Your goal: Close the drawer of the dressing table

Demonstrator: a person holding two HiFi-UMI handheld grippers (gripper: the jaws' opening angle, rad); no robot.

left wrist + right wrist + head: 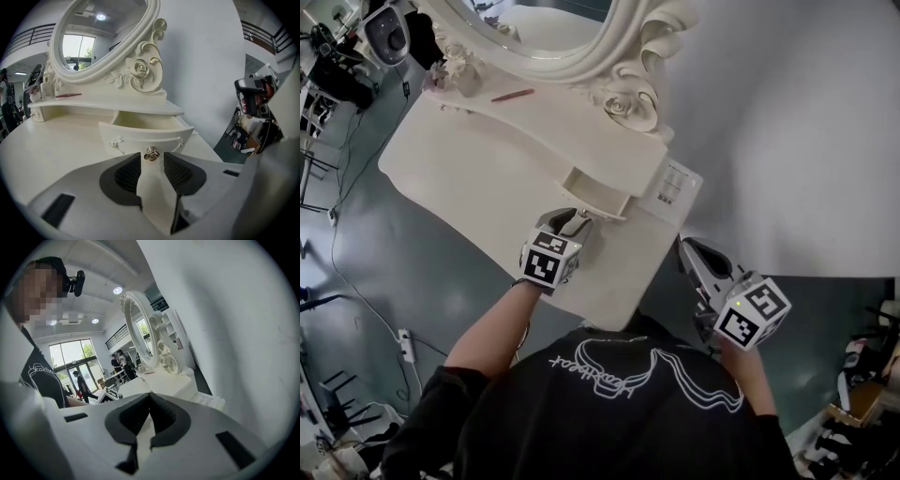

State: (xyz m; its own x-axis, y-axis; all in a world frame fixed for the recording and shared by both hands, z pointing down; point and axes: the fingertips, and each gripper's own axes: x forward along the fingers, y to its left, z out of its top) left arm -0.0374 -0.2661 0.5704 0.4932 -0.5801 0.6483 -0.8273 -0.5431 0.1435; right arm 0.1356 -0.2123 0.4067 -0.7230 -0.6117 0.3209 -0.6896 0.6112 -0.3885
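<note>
Standing open mid-frame: drawer (145, 133) | left gripper (152, 157) jaws apart, knob (151, 153) between tips | right gripper (150, 395) closed, empty | shutting remains.

We are holding the left gripper (151, 158) over the dressing table (469, 178), just before the drawer (145, 133), its knob (151, 154) sitting between the jaws. The mirror (534, 28) is standing behind; the right gripper (689, 251) is hanging beyond the right edge.
</note>
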